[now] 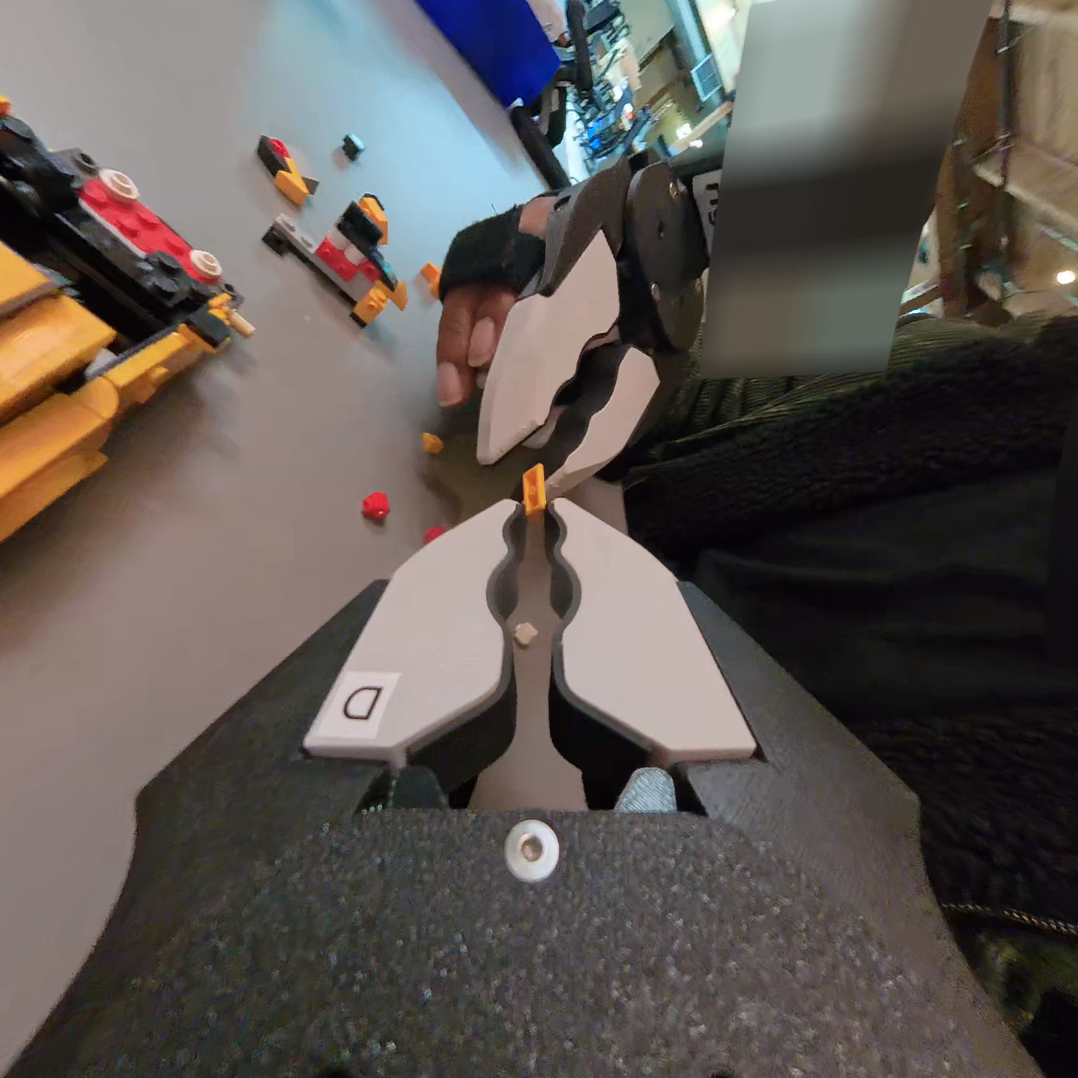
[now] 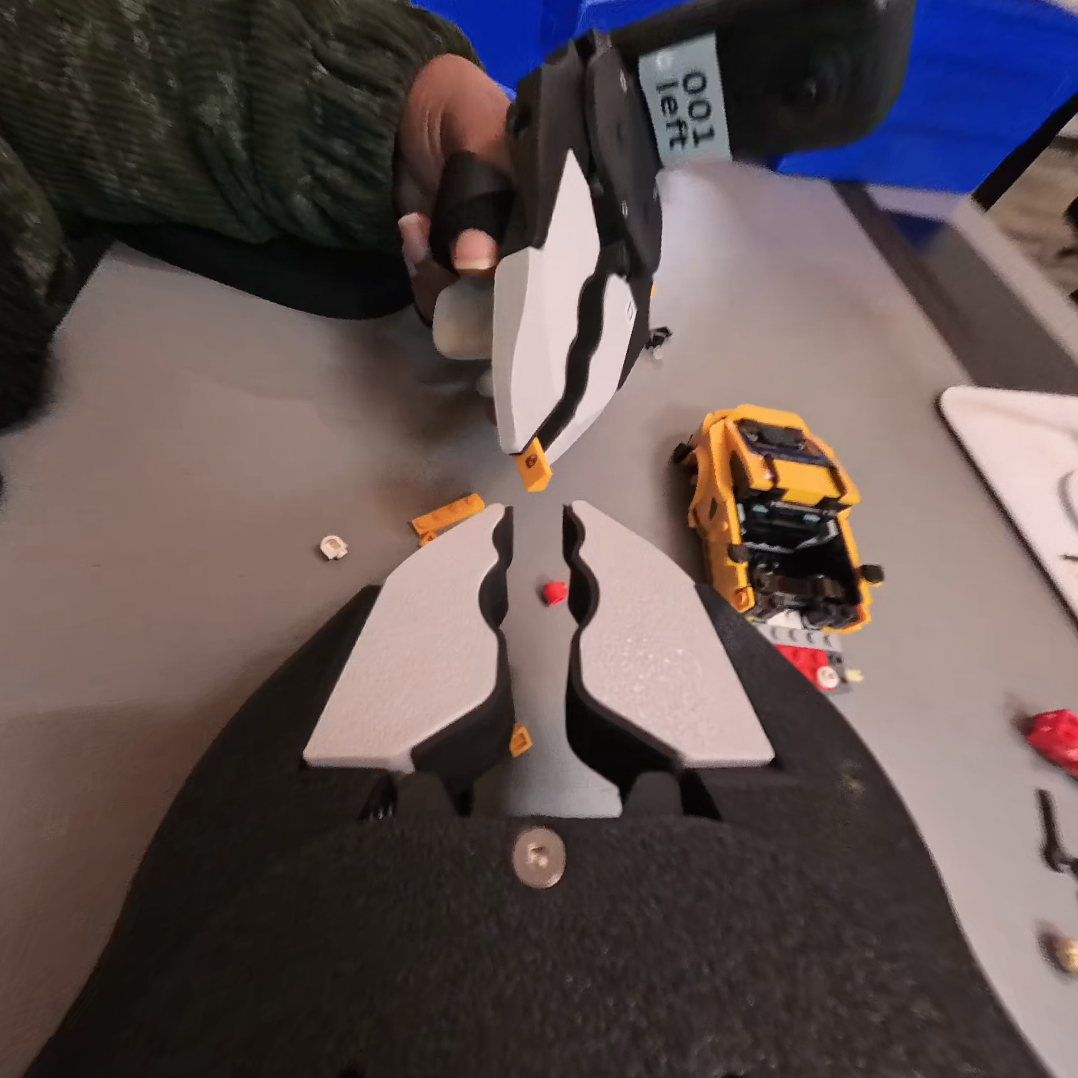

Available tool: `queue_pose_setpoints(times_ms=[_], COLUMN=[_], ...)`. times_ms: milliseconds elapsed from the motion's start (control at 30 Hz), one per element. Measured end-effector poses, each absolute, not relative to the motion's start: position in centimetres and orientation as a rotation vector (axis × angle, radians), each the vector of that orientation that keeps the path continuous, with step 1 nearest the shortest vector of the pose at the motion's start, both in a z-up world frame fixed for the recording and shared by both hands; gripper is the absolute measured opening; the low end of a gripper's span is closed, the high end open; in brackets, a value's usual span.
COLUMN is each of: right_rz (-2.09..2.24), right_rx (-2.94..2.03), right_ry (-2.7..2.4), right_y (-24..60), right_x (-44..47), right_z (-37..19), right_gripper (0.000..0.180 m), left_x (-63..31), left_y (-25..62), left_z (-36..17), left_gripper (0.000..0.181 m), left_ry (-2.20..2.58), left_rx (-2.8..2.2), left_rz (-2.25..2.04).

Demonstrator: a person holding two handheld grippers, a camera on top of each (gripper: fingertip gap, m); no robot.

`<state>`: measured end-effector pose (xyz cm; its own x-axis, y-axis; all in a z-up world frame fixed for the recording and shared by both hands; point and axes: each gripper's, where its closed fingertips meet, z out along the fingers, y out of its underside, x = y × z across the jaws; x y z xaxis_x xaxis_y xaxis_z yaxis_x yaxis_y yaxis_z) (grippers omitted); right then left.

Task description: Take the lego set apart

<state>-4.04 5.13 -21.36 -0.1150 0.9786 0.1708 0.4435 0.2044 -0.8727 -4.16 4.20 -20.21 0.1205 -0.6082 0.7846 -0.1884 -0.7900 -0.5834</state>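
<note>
My left gripper [image 1: 534, 506] is shut on a small orange lego piece [image 1: 533, 490], which sticks out past its fingertips above the grey table. In the right wrist view the left gripper [image 2: 528, 452] points down with the orange piece [image 2: 532, 469] in its tips. My right gripper [image 2: 538, 510] is open and empty, its tips just below that piece; it also shows in the left wrist view [image 1: 528, 471]. The partly stripped yellow and black lego car [image 2: 776, 513] lies to the right, and shows at the left edge of the left wrist view [image 1: 87, 326].
Loose pieces lie on the table: an orange plate [image 2: 446, 513], a red stud [image 2: 554, 592], a white round piece [image 2: 333, 547], a red part [image 2: 1056, 741] and a red, grey and orange sub-assembly [image 1: 344, 256]. A white tray [image 2: 1021, 466] is at the right edge. A person's sleeve [image 2: 175, 116] rests at the table's edge. The tips of both grippers are at nearly the same place. The red stud [image 2: 554, 592] sits 5 cm or so from the ends of my right fingers.
</note>
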Motion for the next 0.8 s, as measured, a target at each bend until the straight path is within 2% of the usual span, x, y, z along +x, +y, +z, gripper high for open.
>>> queue_pose_setpoints(times_ms=[200, 267, 367, 600, 700, 800], right_rz=[0.702, 0.641, 0.626, 0.724, 0.736, 0.776], right_rx=[-1.167, -1.141, -1.142, -1.3, -1.317, -1.332], right_ry=[-1.721, -1.737, -1.744, -1.695, -1.688, -1.685], right_y=[4.4, 4.4, 4.4, 5.6, 5.5, 5.3], right_x=[-4.3, -4.3, -4.3, -3.9, -4.0, -4.0], right_z=[-20.7, -20.8, -20.8, -21.2, -21.3, -21.3], right_gripper=[0.016, 0.01, 0.009, 0.009, 0.009, 0.009], left_x=[-3.8, -3.7, -3.7, -3.9, -3.5, -3.6], left_y=[3.9, 3.9, 3.9, 5.0, 4.9, 5.1], left_z=[-20.5, -20.7, -20.7, -20.8, -20.8, -21.1], left_gripper=[0.006, 0.006, 0.006, 0.017, 0.015, 0.005], left_ry=[0.741, 0.75, 0.759, 0.91, 0.969, 0.975], left_rx=[-2.08, -2.093, -2.088, -2.02, -1.994, -2.004], left_rz=[-1.789, -1.779, -1.758, -1.402, -1.324, -1.278])
